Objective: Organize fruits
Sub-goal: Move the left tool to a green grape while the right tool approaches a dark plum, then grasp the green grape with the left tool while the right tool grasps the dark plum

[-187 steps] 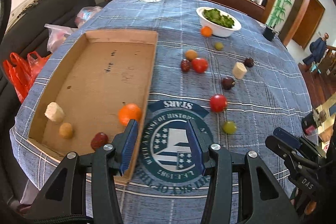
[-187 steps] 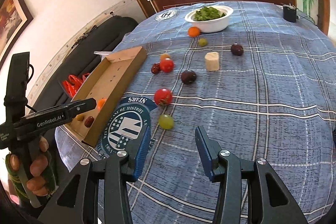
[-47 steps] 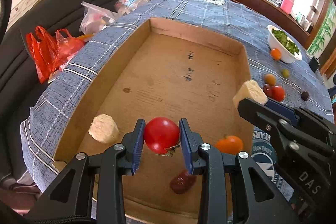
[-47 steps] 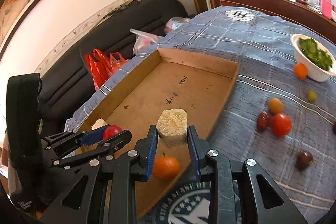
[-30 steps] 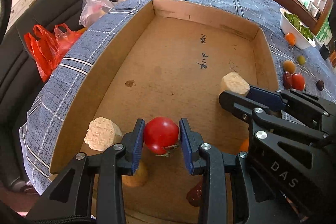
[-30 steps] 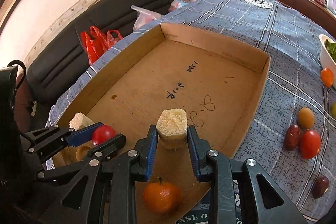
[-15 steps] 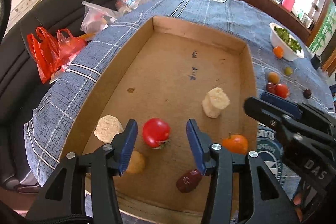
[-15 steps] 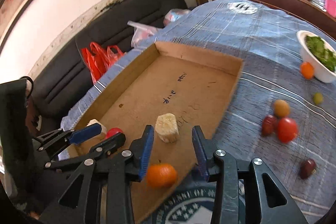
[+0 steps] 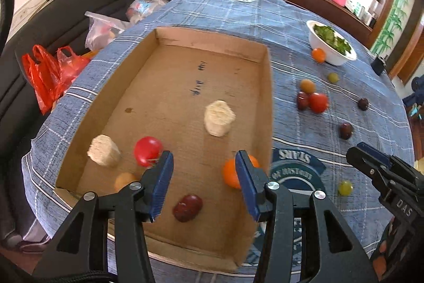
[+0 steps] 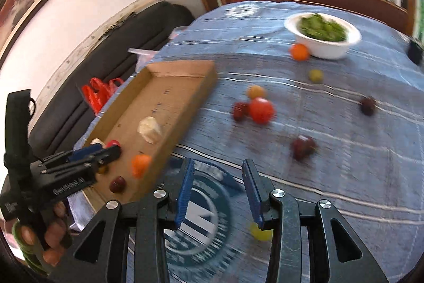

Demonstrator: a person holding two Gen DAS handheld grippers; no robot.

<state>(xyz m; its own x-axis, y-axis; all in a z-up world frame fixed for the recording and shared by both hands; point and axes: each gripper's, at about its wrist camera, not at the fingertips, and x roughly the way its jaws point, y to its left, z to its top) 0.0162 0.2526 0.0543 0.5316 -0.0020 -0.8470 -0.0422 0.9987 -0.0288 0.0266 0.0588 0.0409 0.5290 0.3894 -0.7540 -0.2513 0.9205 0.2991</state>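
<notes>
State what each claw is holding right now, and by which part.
Nothing is held. The left claw stands open above the cardboard box; the right claw stands open over the tablecloth, nothing between its pads.

Blue plaid tablecloth [image 9: 304, 25] — brown cardboard box [image 9: 266, 97] — red tomato [image 9: 147, 150].

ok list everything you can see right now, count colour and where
cardboard tray: 1, brown, on the cloth's left side
tray contents: 2 pale chunks, red tomato, orange, dark red fruit, tan fruit
loose fruit on blue plaid tablecloth: 8; red tomato, orange, tan, 2 green, 3 dark
white bowl of greens: 1, far right
red plastic bags: on the black sofa
left gripper: open, empty
right gripper: open, empty
</notes>
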